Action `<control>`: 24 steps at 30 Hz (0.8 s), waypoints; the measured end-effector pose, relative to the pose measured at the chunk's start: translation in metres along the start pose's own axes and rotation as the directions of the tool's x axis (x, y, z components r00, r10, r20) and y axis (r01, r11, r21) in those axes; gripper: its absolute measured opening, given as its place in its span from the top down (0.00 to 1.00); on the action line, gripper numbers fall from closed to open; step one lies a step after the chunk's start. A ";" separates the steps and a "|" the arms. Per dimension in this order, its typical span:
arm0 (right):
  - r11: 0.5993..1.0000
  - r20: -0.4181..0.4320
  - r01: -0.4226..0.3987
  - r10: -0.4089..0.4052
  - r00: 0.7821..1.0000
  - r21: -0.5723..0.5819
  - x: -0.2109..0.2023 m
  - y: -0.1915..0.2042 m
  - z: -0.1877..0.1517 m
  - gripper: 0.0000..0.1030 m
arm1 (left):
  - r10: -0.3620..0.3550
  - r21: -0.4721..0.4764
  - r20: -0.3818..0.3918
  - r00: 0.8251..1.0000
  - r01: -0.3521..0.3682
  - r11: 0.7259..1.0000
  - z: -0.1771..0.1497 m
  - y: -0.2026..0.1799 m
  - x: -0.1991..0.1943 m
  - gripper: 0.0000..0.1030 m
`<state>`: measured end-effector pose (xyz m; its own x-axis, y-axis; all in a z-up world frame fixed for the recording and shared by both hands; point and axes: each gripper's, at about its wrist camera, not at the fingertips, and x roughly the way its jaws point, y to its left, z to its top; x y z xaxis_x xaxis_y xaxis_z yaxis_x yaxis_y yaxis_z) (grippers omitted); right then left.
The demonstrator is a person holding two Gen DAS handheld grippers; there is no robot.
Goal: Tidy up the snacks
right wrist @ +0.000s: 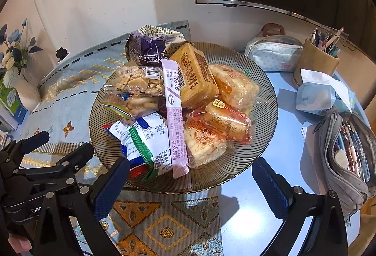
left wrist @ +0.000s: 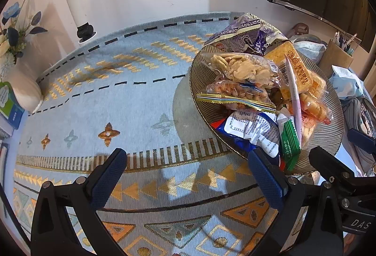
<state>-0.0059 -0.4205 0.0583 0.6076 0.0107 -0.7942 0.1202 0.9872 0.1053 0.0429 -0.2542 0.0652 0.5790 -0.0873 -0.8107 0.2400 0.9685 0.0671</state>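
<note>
A ribbed glass bowl [right wrist: 263, 96] stands on the table, piled with snack packets: a purple bag [right wrist: 150, 49], a tan cracker pack [right wrist: 195, 75], a clear bag of peanuts [right wrist: 136, 84], a long pink stick pack [right wrist: 175, 115], blue-and-white and green packets [right wrist: 143, 143], and red-wrapped rice cakes [right wrist: 225, 119]. The bowl also shows at the right of the left wrist view [left wrist: 329, 136]. My right gripper [right wrist: 190, 183] is open and empty at the bowl's near rim. My left gripper [left wrist: 188, 173] is open and empty over the cloth, left of the bowl.
A patterned blue and gold cloth [left wrist: 131, 101] covers the table's left part. Right of the bowl are a tissue pack [right wrist: 322, 94], a grey pencil case [right wrist: 345, 150], a pen holder [right wrist: 317, 61] and a white pouch [right wrist: 272, 51]. A flower vase [left wrist: 21, 89] stands at the left.
</note>
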 end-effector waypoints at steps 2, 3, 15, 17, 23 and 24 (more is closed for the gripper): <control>1.000 -0.001 -0.002 0.002 1.000 0.002 0.000 0.000 0.000 0.00 | -0.001 -0.004 -0.001 1.000 0.001 1.000 0.000 0.000 0.000 0.01; 1.000 -0.001 -0.002 0.002 1.000 0.001 0.000 0.001 0.000 0.00 | -0.001 -0.006 -0.003 1.000 0.001 1.000 0.000 0.000 0.000 0.01; 1.000 -0.005 -0.004 0.004 1.000 0.000 0.000 0.002 -0.001 0.00 | -0.004 -0.029 -0.019 1.000 0.004 1.000 0.000 0.002 0.003 0.01; 1.000 -0.007 -0.006 0.006 1.000 -0.002 0.002 0.003 0.000 0.00 | -0.001 -0.029 -0.019 1.000 0.001 1.000 -0.001 0.002 0.003 0.01; 1.000 -0.015 -0.006 0.006 1.000 -0.007 0.004 0.005 0.000 0.00 | 0.008 -0.035 -0.025 1.000 -0.009 0.999 -0.001 0.002 0.003 0.01; 1.000 -0.016 -0.005 0.005 1.000 -0.008 0.004 0.005 -0.001 0.00 | 0.011 -0.035 -0.028 1.000 -0.012 0.999 -0.001 0.002 0.003 0.01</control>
<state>-0.0034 -0.4154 0.0554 0.5952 0.0179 -0.8034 0.1106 0.9884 0.1040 0.0448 -0.2520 0.0625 0.5598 -0.0704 -0.8257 0.2054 0.9771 0.0560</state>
